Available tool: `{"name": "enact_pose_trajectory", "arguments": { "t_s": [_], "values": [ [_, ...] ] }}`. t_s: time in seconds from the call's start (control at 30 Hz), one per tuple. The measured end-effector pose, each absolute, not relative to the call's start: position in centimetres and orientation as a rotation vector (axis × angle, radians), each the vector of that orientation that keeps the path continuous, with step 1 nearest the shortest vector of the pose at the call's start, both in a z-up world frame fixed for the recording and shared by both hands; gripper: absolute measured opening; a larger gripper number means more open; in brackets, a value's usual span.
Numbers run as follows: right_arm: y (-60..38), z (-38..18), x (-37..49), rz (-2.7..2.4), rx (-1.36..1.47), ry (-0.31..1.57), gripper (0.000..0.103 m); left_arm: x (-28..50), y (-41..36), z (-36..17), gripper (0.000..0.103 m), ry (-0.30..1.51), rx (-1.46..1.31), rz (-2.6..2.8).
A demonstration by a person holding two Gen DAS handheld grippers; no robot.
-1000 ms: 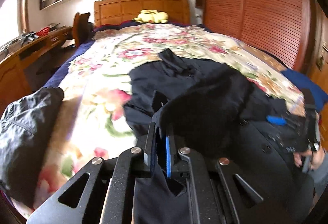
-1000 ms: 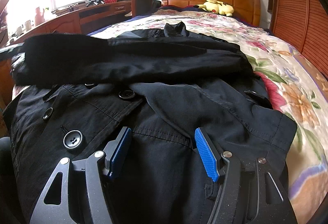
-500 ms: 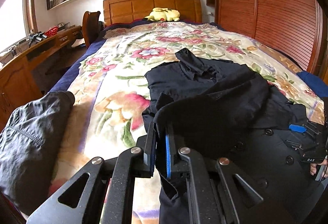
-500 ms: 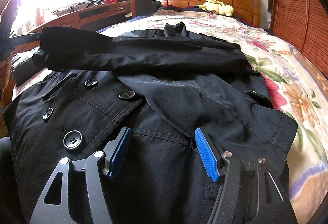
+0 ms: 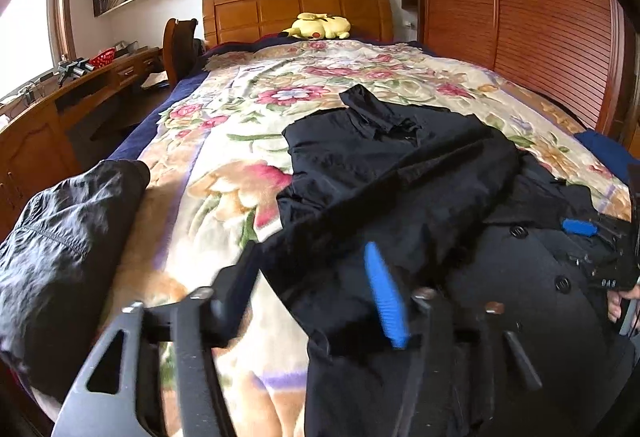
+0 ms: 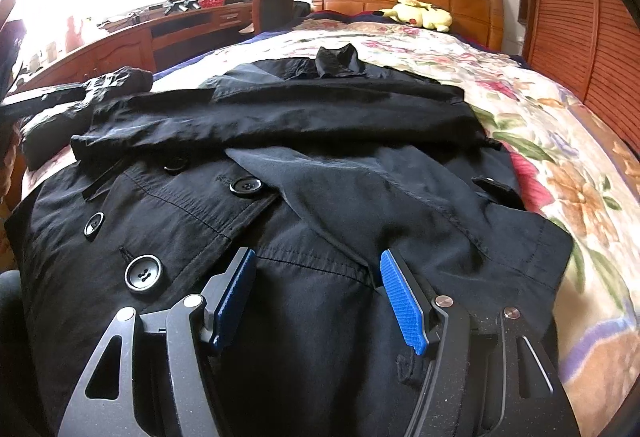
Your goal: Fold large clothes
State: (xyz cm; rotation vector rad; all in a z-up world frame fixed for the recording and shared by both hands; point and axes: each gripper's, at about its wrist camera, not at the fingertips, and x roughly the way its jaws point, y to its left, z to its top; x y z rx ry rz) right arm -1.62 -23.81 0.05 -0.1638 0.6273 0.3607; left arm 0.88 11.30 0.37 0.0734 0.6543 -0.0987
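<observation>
Garment: a black double-breasted coat (image 6: pixel 320 197) lies spread, buttons up, on the bed (image 6: pixel 560 125), its collar toward the headboard and its hem toward the cameras.
Work done: one sleeve (image 6: pixel 280 113) is laid crosswise over the chest, running from the far shoulder to the near-left edge of the coat; I judge this the first fold, complete.
Work left: the second sleeve, if not already tucked (not visible either way), and the folds of the long body and hem; the lower flap at the right side is spread and creased, so the task appears to be in its early part.
Left tongs (image 5: pixel 312 293): spread wide, holding nothing; the sleeve cuff (image 5: pixel 304 265) lies slack on the coat between and just ahead of the two fingers.
Right tongs (image 6: pixel 320 293): spread wide, holding nothing, poised low over the coat's lower front beside a large button (image 6: pixel 143 273).
Change, left side: half a second ago the left tongs were pinched on the cuff; they have since let go and the sleeve has dropped onto the coat. The view is blurred at the fingers, which suggests motion.
Change, right side: none of note; same stance, same gap.
Other items: a second dark garment (image 5: pixel 64 257) bunched at the bed's left edge, well apart from the coat; a yellow plush toy (image 5: pixel 320 27) at the headboard.
</observation>
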Motion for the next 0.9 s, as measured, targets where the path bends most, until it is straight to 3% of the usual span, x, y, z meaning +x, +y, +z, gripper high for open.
{"name": "enact_pose_trajectory", "arguments": {
  "t_s": [0.07, 0.17, 0.83, 0.9],
  "values": [
    [-23.8, 0.3, -2.0, 0.349, -0.161, 0.624, 0.067, 0.2, 11.3, 0.3, 0.077, 0.65, 0.067, -0.107],
    [-24.0, 0.9, -3.0, 0.339, -0.156, 0.617, 0.067, -0.7, 11.3, 0.3, 0.08, 0.651, 0.054, -0.132],
    [-31.0, 3.9, -11.2, 0.205, -0.134, 0.604, 0.067, -7.1, 11.0, -2.9, 0.081, 0.68, -0.005, -0.204],
    [-31.7, 3.6, -11.3, 0.194, -0.138, 0.616, 0.067, -7.8, 11.2, -3.3, 0.076, 0.677, 0.02, -0.19]
  ]
}}
